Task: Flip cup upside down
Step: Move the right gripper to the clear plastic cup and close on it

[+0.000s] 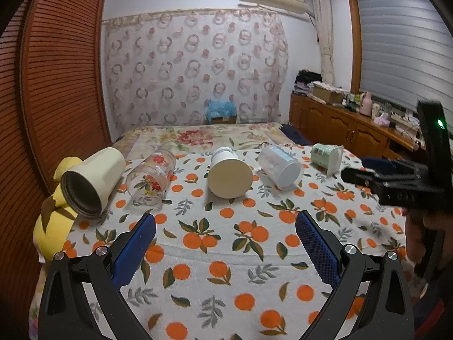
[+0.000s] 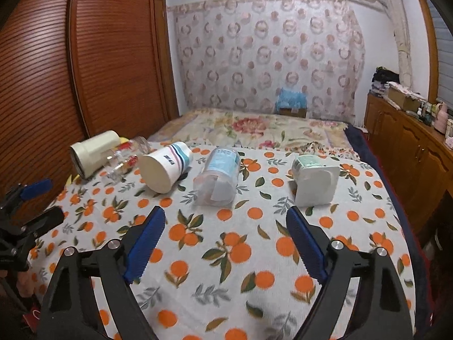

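Orange-print cloth (image 2: 226, 255) carries five cups on their sides; both grippers (image 1: 225, 226) (image 2: 225, 223) hover wide open and empty. Perhaps take the cream cup (image 2: 167, 167) across its body, then rotate.

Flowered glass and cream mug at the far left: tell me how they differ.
The flowered glass is clear with red blossoms printed on it; the cream mug is opaque and plain. The mug looks wider, with a dark interior and a threaded-looking rim; the glass has a thin plain rim and is see-through. Both lie on their sides on the orange-print cloth, mouths toward the left wrist camera.
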The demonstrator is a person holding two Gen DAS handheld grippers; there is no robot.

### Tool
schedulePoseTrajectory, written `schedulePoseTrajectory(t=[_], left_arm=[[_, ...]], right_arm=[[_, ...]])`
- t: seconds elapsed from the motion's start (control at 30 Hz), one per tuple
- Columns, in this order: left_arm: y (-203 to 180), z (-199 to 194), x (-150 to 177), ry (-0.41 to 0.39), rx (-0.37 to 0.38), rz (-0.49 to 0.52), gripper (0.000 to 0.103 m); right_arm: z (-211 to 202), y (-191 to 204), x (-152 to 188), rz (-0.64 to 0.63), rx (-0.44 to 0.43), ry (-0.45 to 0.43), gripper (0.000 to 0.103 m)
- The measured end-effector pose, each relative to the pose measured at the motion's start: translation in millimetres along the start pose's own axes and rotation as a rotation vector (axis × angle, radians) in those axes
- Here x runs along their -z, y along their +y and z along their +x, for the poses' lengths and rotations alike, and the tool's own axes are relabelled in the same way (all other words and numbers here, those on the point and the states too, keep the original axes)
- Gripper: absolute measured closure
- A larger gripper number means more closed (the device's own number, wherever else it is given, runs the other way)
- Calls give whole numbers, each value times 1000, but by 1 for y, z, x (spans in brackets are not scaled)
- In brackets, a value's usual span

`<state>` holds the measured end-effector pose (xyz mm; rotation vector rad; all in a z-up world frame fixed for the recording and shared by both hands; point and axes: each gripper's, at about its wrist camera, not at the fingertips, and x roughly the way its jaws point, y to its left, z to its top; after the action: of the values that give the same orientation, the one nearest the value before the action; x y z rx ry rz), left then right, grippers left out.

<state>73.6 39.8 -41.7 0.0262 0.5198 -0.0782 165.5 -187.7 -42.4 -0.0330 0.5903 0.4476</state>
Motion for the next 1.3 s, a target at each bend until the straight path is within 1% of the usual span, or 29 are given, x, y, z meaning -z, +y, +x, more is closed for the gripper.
schedulePoseTrajectory(t=[0.1, 0.17, 0.2, 0.3, 0.5, 0.6, 0.67, 0.77, 0.83, 0.87, 0.9, 0.93, 1.1, 1.2, 1.3], left_arm=[[2, 12, -2, 14, 2, 25, 8], [4, 20, -3, 24, 18, 23, 8], [6, 25, -3, 30, 33, 19, 8], [10, 39, -3, 56, 46, 15, 8], [14, 69, -6, 115, 59, 34, 8], [14, 72, -9, 118, 64, 51, 8], [13, 72, -12, 121, 87, 56, 8], [12, 71, -15, 121, 95, 59, 8], [12, 70, -17, 118, 96, 61, 8], [12, 69, -18, 117, 99, 59, 8], [11, 69, -19, 116, 102, 58, 8], [11, 67, -19, 116, 105, 54, 8], [14, 59, -20, 116, 94, 45, 8], [17, 49, -20, 109, 86, 33, 8], [21, 38, -15, 120, 75, 12, 8]], right_arm=[[20, -4, -12, -3, -7, 37, 17], [33, -5, -20, -6, -8, 62, 17], [37, -5, -22, -7, -5, 66, 17], [55, -6, -30, -21, 19, 89, 18], [96, -9, -47, -5, 14, 164, 23], [115, -7, -57, -4, 7, 203, 24], [127, -6, -61, 4, 1, 232, 24], [142, -4, -67, 22, -17, 276, 24], [150, -1, -66, 28, -39, 316, 26], [153, 1, -65, 30, -40, 331, 30], [154, 1, -63, 32, -42, 343, 38], [155, 3, -62, 35, -48, 353, 44], [136, 4, -54, 44, -61, 350, 44], [112, 8, -48, 36, -80, 329, 44], [83, 13, -38, 36, -104, 306, 44]])
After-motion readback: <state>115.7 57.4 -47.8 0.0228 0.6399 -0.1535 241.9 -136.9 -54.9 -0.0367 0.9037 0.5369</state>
